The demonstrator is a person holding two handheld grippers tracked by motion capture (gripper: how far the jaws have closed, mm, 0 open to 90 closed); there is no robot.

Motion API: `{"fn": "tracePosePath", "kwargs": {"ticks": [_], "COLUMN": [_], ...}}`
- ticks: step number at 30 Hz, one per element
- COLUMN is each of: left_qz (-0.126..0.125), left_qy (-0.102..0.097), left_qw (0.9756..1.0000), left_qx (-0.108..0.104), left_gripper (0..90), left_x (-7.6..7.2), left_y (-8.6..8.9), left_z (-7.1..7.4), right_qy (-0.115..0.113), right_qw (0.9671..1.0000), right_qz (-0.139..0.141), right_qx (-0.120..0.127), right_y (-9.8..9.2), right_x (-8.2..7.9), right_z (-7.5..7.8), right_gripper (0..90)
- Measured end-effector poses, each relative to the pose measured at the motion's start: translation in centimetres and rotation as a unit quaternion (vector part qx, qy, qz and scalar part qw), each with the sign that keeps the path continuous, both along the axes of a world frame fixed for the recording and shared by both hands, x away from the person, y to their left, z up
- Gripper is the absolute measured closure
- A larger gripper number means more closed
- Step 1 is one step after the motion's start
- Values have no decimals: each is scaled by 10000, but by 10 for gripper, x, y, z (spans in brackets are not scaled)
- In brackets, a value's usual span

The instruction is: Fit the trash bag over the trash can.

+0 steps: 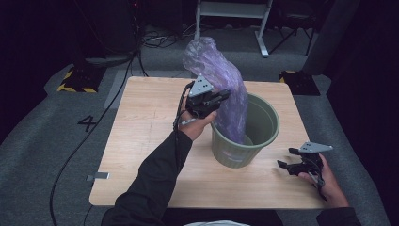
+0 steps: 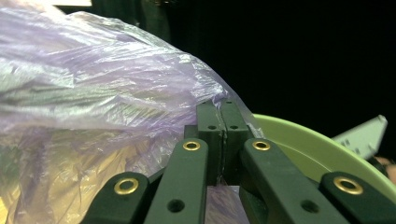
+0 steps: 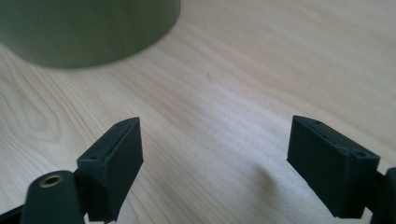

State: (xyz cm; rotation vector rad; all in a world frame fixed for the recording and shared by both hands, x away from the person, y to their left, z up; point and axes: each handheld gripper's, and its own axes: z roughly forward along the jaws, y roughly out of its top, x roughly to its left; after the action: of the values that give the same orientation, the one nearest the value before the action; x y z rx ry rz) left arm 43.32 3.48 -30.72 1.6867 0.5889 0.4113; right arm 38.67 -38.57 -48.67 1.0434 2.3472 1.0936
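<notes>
A green plastic bin [image 1: 269, 114] stands on the wooden table [image 1: 141, 141], right of its middle. A thin purple plastic bag [image 1: 214, 63] rises out of the bin, with its lower end hanging inside. My left gripper [image 1: 225, 95] is above the bin's left rim, shut on the bag's film. In the left gripper view the closed jaws [image 2: 222, 114] pinch the crinkled bag [image 2: 93, 93], and the bin's rim [image 2: 299, 144] curves behind. My right gripper [image 1: 285, 158] is low near the table's right front edge and open. Its jaws [image 3: 215, 154] stand wide over bare wood, with the bin's wall [image 3: 84, 28] beyond.
Yellow-and-black striped bases sit on the floor at the back left [image 1: 75, 81] and back right [image 1: 296, 79]. A white frame's legs [image 1: 261, 37] stand behind the table. A cable [image 1: 80, 146] runs along the floor on the left. A small metal bracket [image 1: 98, 176] sticks out at the table's left front.
</notes>
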Motion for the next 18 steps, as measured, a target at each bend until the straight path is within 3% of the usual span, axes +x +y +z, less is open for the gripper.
{"fn": "tracePosePath", "kwargs": {"ticks": [1,4,5,6,7,9,12,13,15,18], "left_qz": [0,-195,-195,-292,-292,-453,-505,-562,-566,-653], "left_qy": [0,-27,-27,-6,-6,8,34,56,45,51], "left_qw": [10000,9997,9997,9994,9994,9984,9978,9971,9970,9961], "left_qx": [0,141,141,187,187,336,431,502,535,586], "left_gripper": [893,893,892,892,892,892,892,892,891,891], "left_x": [0,-9,-9,-14,-14,-20,-23,-24,-25,-27], "left_y": [0,1,1,1,1,0,-1,-3,-4,-6], "left_z": [0,-2,-2,-5,-5,-10,-13,-15,-16,-20], "right_qy": [0,-268,-268,-458,-458,-734,-897,-1066,-1117,-1394], "right_qw": [10000,9992,9992,9983,9983,9962,9943,9923,9916,9880], "right_qz": [0,-68,-68,-59,-59,-5,-29,-25,-11,142], "right_qx": [0,290,290,363,363,471,577,624,657,649], "right_y": [0,-4,-4,-5,-5,-8,-10,-9,-9,-1], "right_x": [0,-5,-5,-9,-9,-14,-16,-19,-19,-23], "right_z": [0,24,24,37,37,58,70,82,86,108], "right_gripper": [184,195,195,198,198,203,205,204,207,214]}}
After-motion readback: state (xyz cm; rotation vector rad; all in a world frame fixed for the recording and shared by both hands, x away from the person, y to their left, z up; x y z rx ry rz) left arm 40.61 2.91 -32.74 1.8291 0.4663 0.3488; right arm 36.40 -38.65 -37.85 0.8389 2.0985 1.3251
